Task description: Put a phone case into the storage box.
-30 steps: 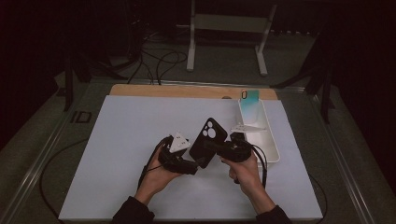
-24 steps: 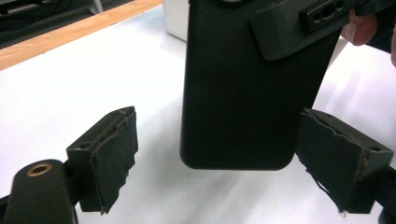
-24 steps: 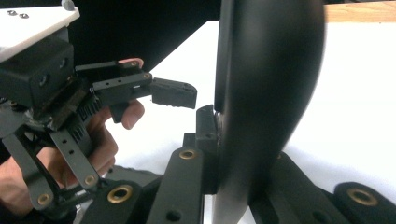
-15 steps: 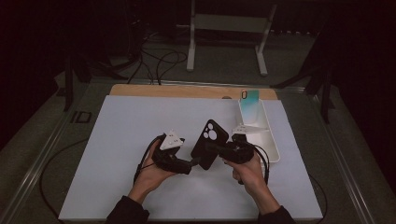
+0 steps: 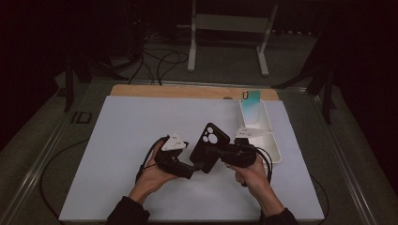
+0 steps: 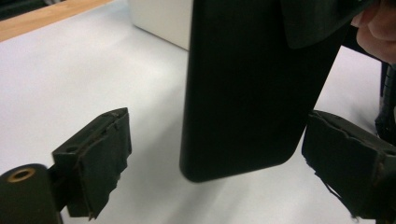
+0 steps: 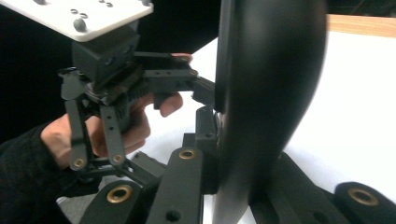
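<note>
1. Since the earlier frame, both hands have drawn a little closer together over the white tabletop (image 5: 117, 140), and the black rectangular phone case with camera cut-outs (image 5: 210, 146) stands more upright between them.
2. At this moment the right claw (image 5: 220, 152) is clamped on the case's edge and holds it off the tabletop; in the right gripper view that edge sits pinched between its jaws.
3. Opposite it, the left claw (image 6: 215, 158) is spread wide, its pads on either side of the case's rounded lower end (image 6: 252, 93) and apart from it.
4. By my reading, the lift is done and a two-handed grip or handover is about to start; the left claw has yet to close.
5. Beyond the right claw lies a white oblong plastic tray (image 5: 272, 140) with a teal card (image 5: 252, 99) at its far end.
6. Hard to make out: the case's inner face, and whether a phone sits inside it.
</note>
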Tool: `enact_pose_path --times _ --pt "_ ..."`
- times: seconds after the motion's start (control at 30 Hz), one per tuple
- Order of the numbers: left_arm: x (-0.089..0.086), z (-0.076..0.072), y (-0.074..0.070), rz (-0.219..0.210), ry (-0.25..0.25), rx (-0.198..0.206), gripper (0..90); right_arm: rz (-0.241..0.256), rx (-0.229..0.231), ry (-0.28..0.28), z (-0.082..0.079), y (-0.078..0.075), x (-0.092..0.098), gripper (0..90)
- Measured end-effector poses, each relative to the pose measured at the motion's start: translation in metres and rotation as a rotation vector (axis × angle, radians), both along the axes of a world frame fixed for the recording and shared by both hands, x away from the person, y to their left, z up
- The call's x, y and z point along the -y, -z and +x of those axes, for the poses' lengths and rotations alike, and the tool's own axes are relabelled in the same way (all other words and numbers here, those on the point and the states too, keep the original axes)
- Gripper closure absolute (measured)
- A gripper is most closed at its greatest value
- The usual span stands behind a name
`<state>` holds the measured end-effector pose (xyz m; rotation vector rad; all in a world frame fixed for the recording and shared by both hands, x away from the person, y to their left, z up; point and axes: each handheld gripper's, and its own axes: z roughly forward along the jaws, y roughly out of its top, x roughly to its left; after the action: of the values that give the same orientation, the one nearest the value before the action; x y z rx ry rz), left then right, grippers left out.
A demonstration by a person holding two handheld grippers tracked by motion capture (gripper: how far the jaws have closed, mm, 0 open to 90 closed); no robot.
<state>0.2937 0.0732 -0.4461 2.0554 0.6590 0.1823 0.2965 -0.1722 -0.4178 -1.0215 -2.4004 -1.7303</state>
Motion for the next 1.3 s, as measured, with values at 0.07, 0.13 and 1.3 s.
enact_pose_path --times 0.07,0.13,1.3 --pt "0.001 -0.001 0.001 -0.007 0.018 -0.005 11.1 0.003 0.002 -0.021 0.0 0.0 -0.002 85.6" --pt "0.003 -0.001 0.002 -0.015 0.041 -0.016 14.1 0.007 0.01 -0.041 -0.001 -0.001 -0.003 85.6" --pt "0.0 -0.005 0.013 -0.061 0.184 -0.05 63.9 -0.047 0.116 -0.107 -0.002 -0.006 0.001 74.7"
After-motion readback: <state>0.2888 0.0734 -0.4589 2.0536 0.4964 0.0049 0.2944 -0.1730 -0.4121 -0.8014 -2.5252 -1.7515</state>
